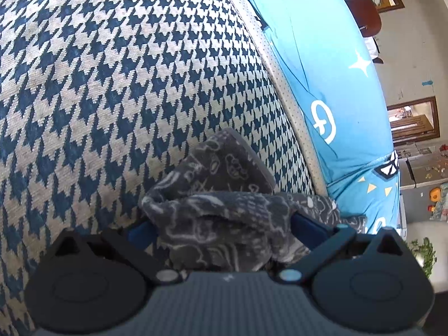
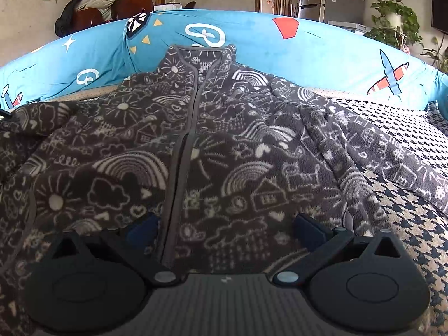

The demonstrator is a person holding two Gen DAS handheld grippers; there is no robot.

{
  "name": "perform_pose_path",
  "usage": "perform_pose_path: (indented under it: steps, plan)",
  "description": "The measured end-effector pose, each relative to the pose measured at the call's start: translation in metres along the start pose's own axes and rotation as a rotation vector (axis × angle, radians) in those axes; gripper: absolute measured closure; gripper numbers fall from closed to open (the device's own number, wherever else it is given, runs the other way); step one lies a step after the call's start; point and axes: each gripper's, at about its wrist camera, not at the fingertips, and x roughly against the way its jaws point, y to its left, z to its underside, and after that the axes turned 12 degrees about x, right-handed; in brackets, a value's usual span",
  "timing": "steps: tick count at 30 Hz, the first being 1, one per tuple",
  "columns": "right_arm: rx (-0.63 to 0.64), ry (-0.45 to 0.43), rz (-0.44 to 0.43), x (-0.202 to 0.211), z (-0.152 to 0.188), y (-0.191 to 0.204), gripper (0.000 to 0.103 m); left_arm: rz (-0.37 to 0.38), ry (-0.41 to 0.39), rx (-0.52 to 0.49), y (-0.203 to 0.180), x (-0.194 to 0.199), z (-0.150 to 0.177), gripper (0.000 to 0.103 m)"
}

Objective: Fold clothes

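Note:
A dark grey fleece jacket (image 2: pixel 224 145) with white doodle print lies spread front-up on the bed, zip shut and collar toward the far side. My right gripper (image 2: pixel 225 228) hangs open over its lower front, just right of the zip, with nothing pinched. In the left wrist view, a bunched sleeve end of the jacket (image 1: pixel 221 204) lies between the spread fingers of my left gripper (image 1: pixel 222 228), which is open. The sleeve's cuff points away over the houndstooth cover. The jacket's other sleeve (image 2: pixel 392 162) stretches out to the right.
A blue-and-cream houndstooth bedspread (image 1: pixel 126 84) covers the bed. A bright blue quilt (image 2: pixel 322 44) with white and red prints is heaped along the far edge. Beyond it are chairs with coats (image 2: pixel 103 2), a fridge (image 2: pixel 322 2) and potted plants (image 2: pixel 394 19).

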Motion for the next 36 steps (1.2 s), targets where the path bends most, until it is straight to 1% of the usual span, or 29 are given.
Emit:
perform_pose_path:
  steps: [2,3,5,7,8,10,11,12,13,15,18,20,22,23,25,27,28,30,32,34,36]
  plan:
    - [0.000,-0.004,0.000,0.000,0.000,0.000,0.000,0.000,-0.010,-0.007,0.000,0.000,0.000,0.001]
    - [0.000,-0.006,0.000,0.000,0.001,0.000,0.000,-0.012,-0.016,-0.020,-0.002,-0.001,0.001,0.003]
    - [0.001,-0.009,0.001,0.000,0.000,0.000,0.000,-0.039,-0.039,-0.054,-0.006,0.001,0.005,0.012]
    - [0.002,-0.011,0.001,0.000,0.000,0.000,0.000,-0.066,-0.061,-0.094,-0.011,0.002,0.010,0.035]
    - [0.003,-0.012,0.001,-0.001,0.000,0.000,0.000,-0.079,-0.071,-0.110,-0.013,0.002,0.012,0.039]
    - [0.004,-0.013,0.001,-0.001,0.000,0.000,0.000,-0.095,-0.096,-0.146,-0.018,0.005,0.017,0.056]
    - [0.004,-0.014,0.001,-0.001,0.001,0.000,0.000,-0.099,-0.116,-0.174,-0.022,0.007,0.020,0.060]
    - [0.004,-0.015,0.001,-0.001,0.001,0.000,0.000,-0.103,-0.137,-0.206,-0.027,0.009,0.024,0.066]
    - [0.004,-0.016,0.001,-0.001,0.001,0.000,0.000,-0.109,-0.171,-0.254,-0.033,0.013,0.030,0.070]
    - [0.006,-0.017,0.002,-0.001,0.001,0.000,0.000,-0.126,-0.250,-0.380,-0.048,0.019,0.046,0.072]
    - [0.009,-0.017,0.004,-0.001,0.001,0.001,0.000,-0.152,-0.360,-0.596,-0.071,0.026,0.078,0.072]
    - [0.010,-0.017,0.004,-0.001,0.001,0.001,0.000,-0.143,-0.398,-0.727,-0.081,0.030,0.102,0.072]
    - [0.010,-0.017,0.004,-0.001,0.001,0.001,0.000,-0.125,-0.393,-0.850,-0.089,0.028,0.125,0.072]
    - [0.009,-0.017,0.003,-0.001,0.001,0.001,0.000,-0.115,-0.384,-0.906,-0.091,0.027,0.137,0.071]
    - [0.009,-0.016,0.003,-0.001,0.001,0.001,0.000,-0.102,-0.308,-0.960,-0.087,0.023,0.152,0.071]
    - [0.009,-0.016,0.002,-0.002,0.000,0.001,0.000,-0.108,-0.229,-0.991,-0.077,0.018,0.163,0.070]
    - [0.009,-0.015,0.001,-0.002,0.000,0.001,0.000,-0.112,-0.192,-1.005,-0.072,0.015,0.168,0.068]
    - [0.008,-0.015,0.001,-0.003,0.000,0.001,0.000,-0.124,-0.132,-1.017,-0.059,0.012,0.177,0.066]
    - [0.008,-0.015,0.001,-0.003,0.000,0.001,0.000,-0.130,-0.111,-1.029,-0.045,0.014,0.185,0.062]
    - [0.007,-0.016,0.000,-0.003,0.000,0.001,0.000,-0.141,-0.110,-1.036,-0.036,0.017,0.188,0.057]
    - [0.006,-0.016,-0.001,-0.003,0.000,0.000,0.000,-0.140,-0.098,-1.025,-0.027,0.024,0.189,0.053]
